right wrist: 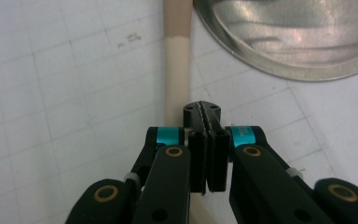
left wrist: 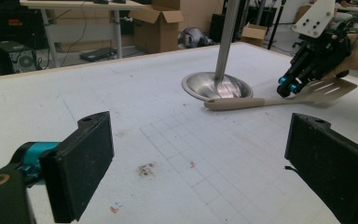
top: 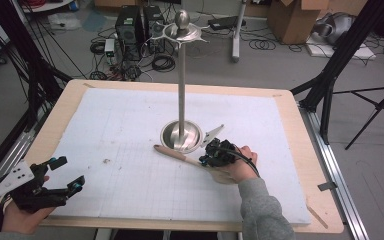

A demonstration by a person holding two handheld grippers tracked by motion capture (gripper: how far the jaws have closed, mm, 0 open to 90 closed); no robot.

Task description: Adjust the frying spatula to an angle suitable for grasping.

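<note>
Spatula (top: 180,154) with a beige handle and slotted metal blade lay flat on the white gridded mat (top: 130,150) covering the table (top: 70,100), its handle just beside the round steel base of a tall utensil stand (top: 181,135). The right tongs (top: 212,156) sat over the spatula's neck with jaws pressed together; whether they pinched it, I cannot tell. The left tongs (top: 62,175) hovered at the near left corner, jaws wide apart, holding nothing.

Glossy metal stand (top: 182,131); matt wooden spatula handle (top: 177,154).
</note>
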